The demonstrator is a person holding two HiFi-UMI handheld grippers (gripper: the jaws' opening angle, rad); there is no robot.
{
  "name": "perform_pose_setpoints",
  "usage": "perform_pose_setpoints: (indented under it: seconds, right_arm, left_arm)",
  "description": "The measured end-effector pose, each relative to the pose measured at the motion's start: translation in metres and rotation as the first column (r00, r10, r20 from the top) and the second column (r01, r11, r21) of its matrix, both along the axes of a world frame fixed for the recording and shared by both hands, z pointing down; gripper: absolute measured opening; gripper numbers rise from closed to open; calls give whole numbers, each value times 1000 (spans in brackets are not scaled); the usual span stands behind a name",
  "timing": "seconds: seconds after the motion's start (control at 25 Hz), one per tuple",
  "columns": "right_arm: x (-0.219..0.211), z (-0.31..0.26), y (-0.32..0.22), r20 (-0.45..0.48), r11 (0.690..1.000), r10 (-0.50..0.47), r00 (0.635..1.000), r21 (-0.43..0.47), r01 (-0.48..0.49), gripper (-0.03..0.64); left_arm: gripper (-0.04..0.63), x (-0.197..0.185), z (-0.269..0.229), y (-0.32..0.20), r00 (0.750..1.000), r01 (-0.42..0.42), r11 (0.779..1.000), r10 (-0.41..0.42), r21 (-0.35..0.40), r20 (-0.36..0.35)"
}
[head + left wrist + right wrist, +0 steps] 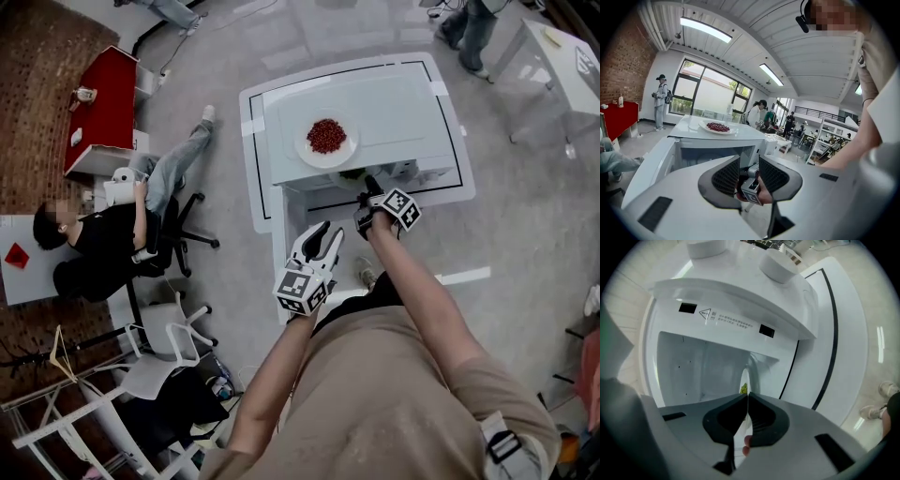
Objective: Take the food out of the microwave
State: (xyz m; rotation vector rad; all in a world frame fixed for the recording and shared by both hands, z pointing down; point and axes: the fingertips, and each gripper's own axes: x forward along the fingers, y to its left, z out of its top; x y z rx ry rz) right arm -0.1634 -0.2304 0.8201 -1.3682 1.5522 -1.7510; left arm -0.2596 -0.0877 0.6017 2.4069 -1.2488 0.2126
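Note:
A white microwave (384, 112) stands on a white table (258, 159), its door (284, 220) swung open toward me. On its top sits a plate of red food (326, 138), which the left gripper view also shows (717, 127). My right gripper (371, 185) reaches into the cavity (693, 366). There its jaws are shut on the rim of a white plate (751, 369) seen edge-on, with green food (744, 389) on it. My left gripper (322, 232) hangs back in front of the door, open with nothing between its fingers (727, 176).
A person sits in an office chair (103, 234) to the left, beside a red cabinet (103, 108). Another white table (562, 56) and someone's legs (473, 33) are at the far right. A white rack (84, 403) stands at the lower left.

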Motion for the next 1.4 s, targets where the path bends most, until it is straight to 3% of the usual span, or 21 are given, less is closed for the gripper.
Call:
perform_pose_setpoints:
  seconds: [0.24,0.6,0.8,1.16,1.4]
  right_arm:
    - [10,-13,14,98,998,10,995,54,-16,13]
    - [18,-45,40,122,993,-86,989,96,74,12]
    - [15,-62,66,131,985,-163,978,68,156,12]
    - [21,-99,110,176,951,-309,935,59,303,12]
    - [28,-143,126,225,910,-415,882,92,405,12]
  left_arm:
    - [118,-4,-3,4,1000,21,1000,-21,4,0]
    - [118,-14,-8,7,998,65,998,-65,22,-22]
    - [118,-21,-21,7,993,100,994,-97,45,-63]
    - [118,-31,-40,15,984,161,984,-154,71,-88]
    - [118,-40,-57,14,970,230,970,-222,76,-99]
